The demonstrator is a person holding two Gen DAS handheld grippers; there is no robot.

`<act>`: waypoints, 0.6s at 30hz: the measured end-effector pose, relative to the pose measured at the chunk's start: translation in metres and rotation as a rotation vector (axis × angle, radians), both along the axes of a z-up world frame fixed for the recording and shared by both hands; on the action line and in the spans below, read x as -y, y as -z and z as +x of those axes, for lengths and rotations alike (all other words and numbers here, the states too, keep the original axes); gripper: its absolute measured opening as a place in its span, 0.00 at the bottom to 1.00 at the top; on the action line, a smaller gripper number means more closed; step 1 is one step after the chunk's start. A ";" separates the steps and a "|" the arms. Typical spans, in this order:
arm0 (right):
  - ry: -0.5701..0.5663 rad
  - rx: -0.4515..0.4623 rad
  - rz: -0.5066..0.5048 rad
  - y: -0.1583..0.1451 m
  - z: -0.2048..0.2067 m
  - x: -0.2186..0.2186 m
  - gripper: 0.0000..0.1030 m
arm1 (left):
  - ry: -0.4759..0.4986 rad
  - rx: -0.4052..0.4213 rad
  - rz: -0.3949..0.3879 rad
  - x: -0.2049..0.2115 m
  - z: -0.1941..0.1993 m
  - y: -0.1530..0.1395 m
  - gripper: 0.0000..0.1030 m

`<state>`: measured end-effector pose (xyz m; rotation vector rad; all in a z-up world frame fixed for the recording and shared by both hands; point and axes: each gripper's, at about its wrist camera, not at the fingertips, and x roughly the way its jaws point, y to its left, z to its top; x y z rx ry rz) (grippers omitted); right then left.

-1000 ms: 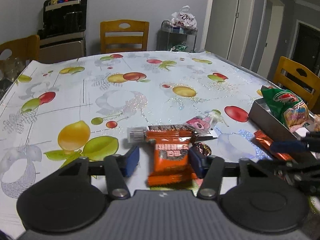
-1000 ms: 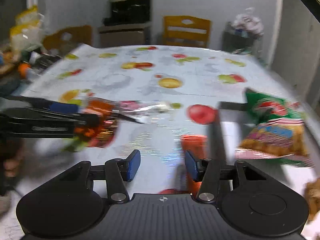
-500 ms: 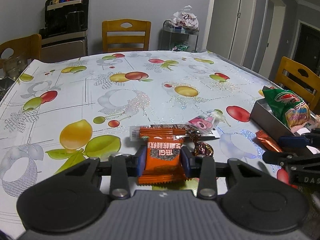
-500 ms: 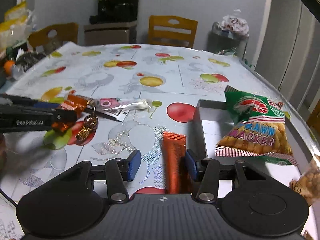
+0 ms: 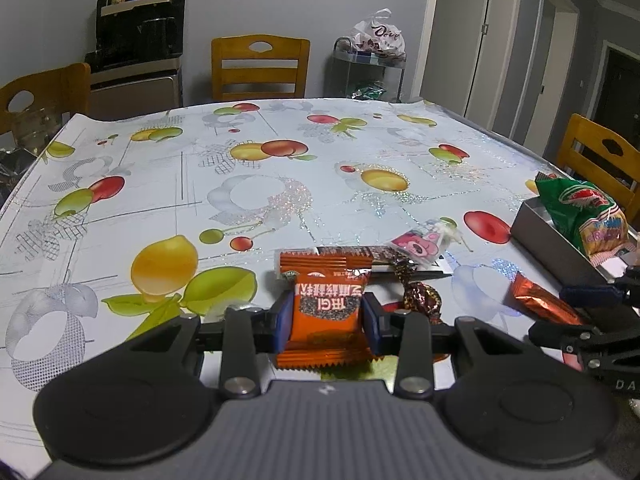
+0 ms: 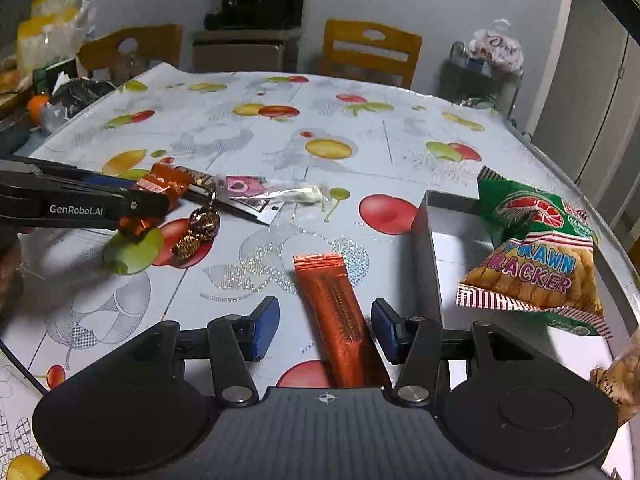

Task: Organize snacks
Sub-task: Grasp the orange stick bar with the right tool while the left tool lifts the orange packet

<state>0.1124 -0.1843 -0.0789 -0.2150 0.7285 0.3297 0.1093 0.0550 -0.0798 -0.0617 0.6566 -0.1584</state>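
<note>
The left gripper (image 5: pixel 325 316), working near the table's (image 5: pixel 280 168) near edge, has just been closing its jaws, and both blue pads are now pressing the sides of the orange snack packet (image 5: pixel 326 312): a grip is made where a second ago the packet lay loose between wide jaws. The packet is probably ready to be lifted toward the box. A 2nd orange packet (image 5: pixel 320 264) is lying just behind it, with a foil-wrapped candy (image 5: pixel 422 298) beside the gripper's right finger and a pink sachet (image 5: pixel 420 240) farther in.

Moving right, the right gripper (image 6: pixel 324 328) has just been narrowing its jaws, which are standing partly open around the long orange wrapper (image 6: pixel 338 316). The wrapper is lying flat on the table, close to the right pad but with a gap at the left pad, so nothing is held yet. A second ago this view was swinging; now it is settling over the wrapper.

At the table's right edge the grey box (image 6: pixel 426 248) is holding 1 green prawn cracker bag (image 6: pixel 536 252), leaning over its far wall; its near floor is showing bare.
</note>
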 end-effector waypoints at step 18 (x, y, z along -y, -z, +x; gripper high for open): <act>-0.085 0.077 0.165 -0.028 -0.054 0.029 0.22 | -0.034 0.087 0.026 0.005 -0.021 -0.021 0.33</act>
